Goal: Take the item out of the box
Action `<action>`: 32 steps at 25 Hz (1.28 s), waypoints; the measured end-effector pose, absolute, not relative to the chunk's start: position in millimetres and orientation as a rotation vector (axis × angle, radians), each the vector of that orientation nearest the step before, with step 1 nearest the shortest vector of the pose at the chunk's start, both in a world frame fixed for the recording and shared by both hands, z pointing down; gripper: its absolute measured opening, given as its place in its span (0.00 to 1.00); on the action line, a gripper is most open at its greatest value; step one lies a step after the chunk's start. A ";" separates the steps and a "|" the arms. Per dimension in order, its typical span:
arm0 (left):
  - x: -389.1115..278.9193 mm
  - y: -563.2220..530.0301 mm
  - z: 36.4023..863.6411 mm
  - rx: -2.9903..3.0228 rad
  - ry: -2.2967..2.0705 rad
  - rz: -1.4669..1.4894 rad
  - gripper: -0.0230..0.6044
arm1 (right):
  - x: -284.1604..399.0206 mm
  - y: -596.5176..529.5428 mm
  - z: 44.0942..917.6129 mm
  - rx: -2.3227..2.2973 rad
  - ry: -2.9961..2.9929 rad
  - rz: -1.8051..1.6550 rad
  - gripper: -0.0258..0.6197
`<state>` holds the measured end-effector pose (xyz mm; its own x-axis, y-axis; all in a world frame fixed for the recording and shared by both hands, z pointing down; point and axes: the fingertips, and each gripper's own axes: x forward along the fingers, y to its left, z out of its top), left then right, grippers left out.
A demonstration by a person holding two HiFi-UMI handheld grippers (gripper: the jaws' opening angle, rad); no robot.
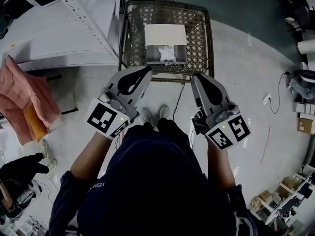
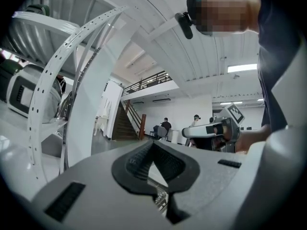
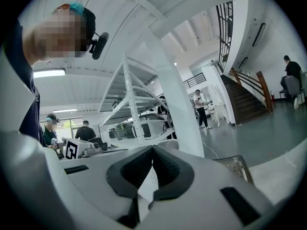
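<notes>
An open cardboard box (image 1: 166, 47) sits in a wire mesh cart (image 1: 202, 33), its pale flap folded back. A white crumpled item (image 1: 167, 52) lies inside the box. My left gripper (image 1: 146, 73) is shut and empty, its tip at the cart's near rim, left of the box. My right gripper (image 1: 196, 77) is also shut and empty at the near rim, to the right. In the left gripper view the jaws (image 2: 153, 146) meet with nothing between them. The right gripper view shows the same closed tips (image 3: 152, 150). Neither gripper touches the box.
A white metal shelf rack (image 1: 74, 14) stands just left of the cart. A pink cloth (image 1: 19, 100) lies further left. A cable and power strip (image 1: 267, 98) lie on the floor at right. Staircase (image 3: 244, 92) and several people are far off.
</notes>
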<state>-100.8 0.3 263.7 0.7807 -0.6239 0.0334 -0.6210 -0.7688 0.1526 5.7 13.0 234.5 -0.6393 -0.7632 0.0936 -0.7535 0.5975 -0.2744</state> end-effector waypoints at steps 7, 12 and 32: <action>-85.7 -33.7 287.8 2.780 -1.026 0.010 0.05 | 19.0 -20.3 259.2 -1.286 2.796 -0.509 0.08; -73.4 -64.2 306.2 2.732 -1.082 0.045 0.05 | 25.1 -53.4 278.1 -1.224 2.836 -0.549 0.08; 3.9 -174.3 491.4 2.558 -1.024 0.579 0.05 | 102.7 -178.0 361.7 -1.080 2.933 -0.796 0.08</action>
